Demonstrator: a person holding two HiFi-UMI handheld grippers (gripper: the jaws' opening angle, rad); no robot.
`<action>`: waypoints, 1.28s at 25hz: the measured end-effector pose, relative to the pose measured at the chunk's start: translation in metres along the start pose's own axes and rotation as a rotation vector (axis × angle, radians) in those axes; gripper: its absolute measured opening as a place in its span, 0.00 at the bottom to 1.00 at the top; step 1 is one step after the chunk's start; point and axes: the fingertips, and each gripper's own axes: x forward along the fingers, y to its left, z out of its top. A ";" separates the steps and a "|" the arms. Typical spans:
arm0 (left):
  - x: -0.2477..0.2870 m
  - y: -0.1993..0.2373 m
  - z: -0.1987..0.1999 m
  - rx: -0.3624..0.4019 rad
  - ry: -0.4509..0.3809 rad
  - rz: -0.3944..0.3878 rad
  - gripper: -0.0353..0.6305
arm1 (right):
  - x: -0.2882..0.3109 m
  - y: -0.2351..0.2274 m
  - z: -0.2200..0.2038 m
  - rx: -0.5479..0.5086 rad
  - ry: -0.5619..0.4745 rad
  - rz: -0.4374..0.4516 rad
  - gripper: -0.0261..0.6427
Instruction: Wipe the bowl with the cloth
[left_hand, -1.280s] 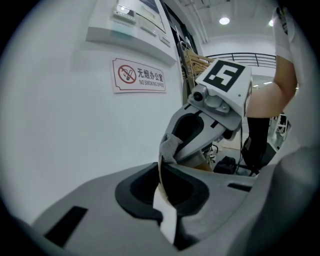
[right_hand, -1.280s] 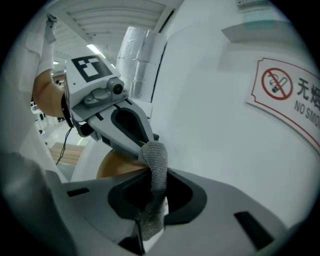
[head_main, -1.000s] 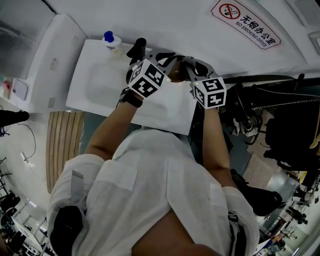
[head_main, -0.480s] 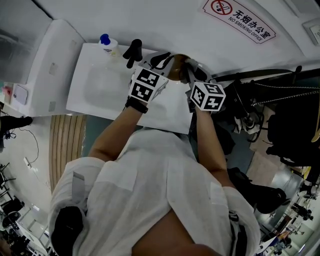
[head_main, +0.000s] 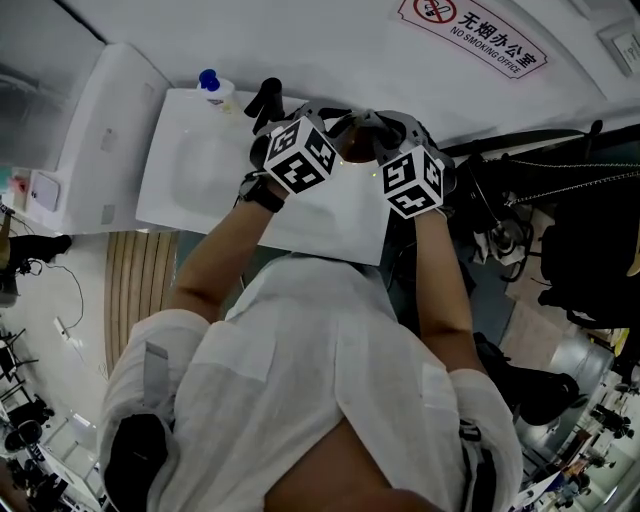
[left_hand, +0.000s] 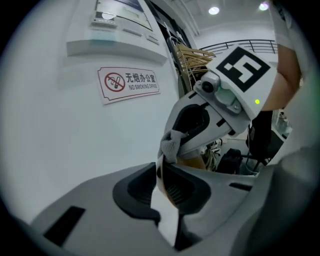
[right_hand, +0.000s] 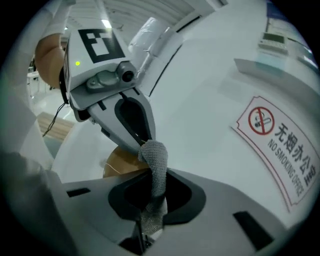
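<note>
The tan bowl sat at the far edge of the white countertop, toward its right end and close to the wall. Whether it rested there or was raised, I could not tell. Its thin rim ran between the jaws of the left gripper. Those jaws had just been opening and stood narrowly apart, with a sliver of white showing beside the rim, so the hold looked loosened. The right gripper was clamped tight on the grey knitted cloth, whose bunched end met the rim just beside the left jaws. To wipe well, the left jaws probably needed to close firmly on the rim before the cloth pressed in. The wad should then sweep round the inner wall while the bowl was turned in stages. Further left on the countertop lay the sink basin, with a black tap and a blue-capped bottle along the far edge behind it.
</note>
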 end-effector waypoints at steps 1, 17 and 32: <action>0.000 0.001 0.002 0.021 0.008 0.001 0.12 | 0.000 0.000 0.003 -0.035 0.005 0.002 0.13; -0.019 0.023 0.035 -0.140 -0.212 0.190 0.10 | -0.014 -0.032 0.003 0.565 -0.293 -0.125 0.13; -0.013 0.016 0.017 -0.380 -0.277 0.122 0.14 | -0.009 -0.022 -0.025 0.657 -0.232 -0.086 0.12</action>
